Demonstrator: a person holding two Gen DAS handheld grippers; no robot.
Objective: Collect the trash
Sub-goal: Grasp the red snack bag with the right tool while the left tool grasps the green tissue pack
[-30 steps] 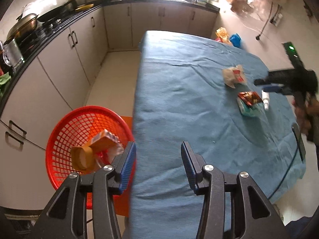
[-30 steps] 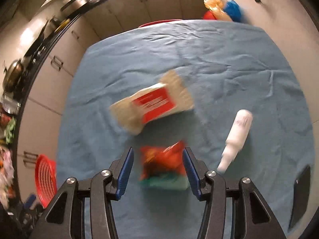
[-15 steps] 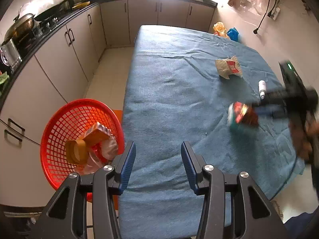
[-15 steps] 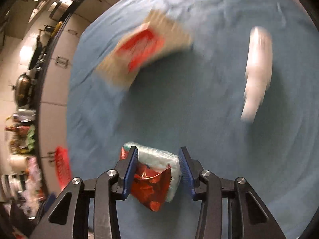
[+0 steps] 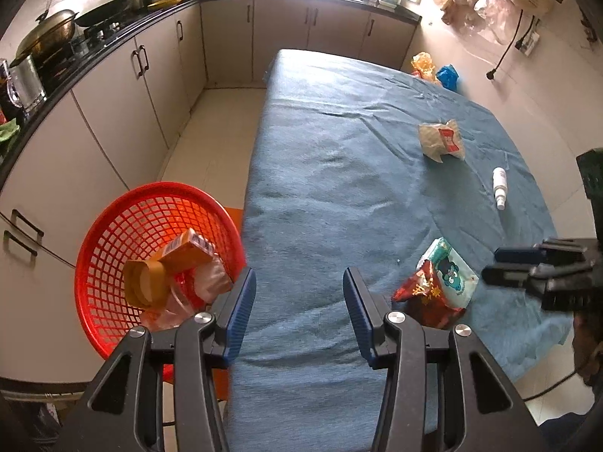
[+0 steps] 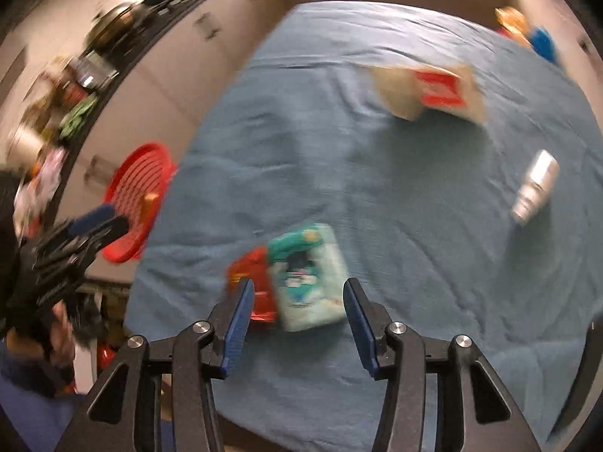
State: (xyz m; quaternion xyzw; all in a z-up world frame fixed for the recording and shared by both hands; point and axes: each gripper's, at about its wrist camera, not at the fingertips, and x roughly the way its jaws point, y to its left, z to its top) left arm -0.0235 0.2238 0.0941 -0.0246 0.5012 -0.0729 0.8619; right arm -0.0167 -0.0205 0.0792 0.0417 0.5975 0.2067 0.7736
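Note:
A red-and-teal snack wrapper (image 5: pixel 439 288) lies on the blue tablecloth near the front edge; in the right wrist view it (image 6: pixel 305 278) sits just ahead of my open right gripper (image 6: pixel 296 314), apart from the fingers. My right gripper also shows in the left wrist view (image 5: pixel 497 267), just right of the wrapper. My left gripper (image 5: pixel 299 309) is open and empty above the table's front left edge. A red mesh basket (image 5: pixel 113 226) with a carton and other trash stands on the floor to its left. A beige packet with a red label (image 5: pixel 441 139) and a small white bottle (image 5: pixel 499 186) lie farther back.
The blue-covered table (image 5: pixel 339 150) fills the middle. Kitchen cabinets (image 5: pixel 113 113) and a counter with pots run along the left and back. Orange and blue bags (image 5: pixel 437 69) sit beyond the table's far corner. A narrow floor strip runs between cabinets and table.
My right gripper carried the red-and-teal wrapper toward the front of the table, then opened; the wrapper now lies loose on the cloth. My left gripper stayed open and drifted slightly.

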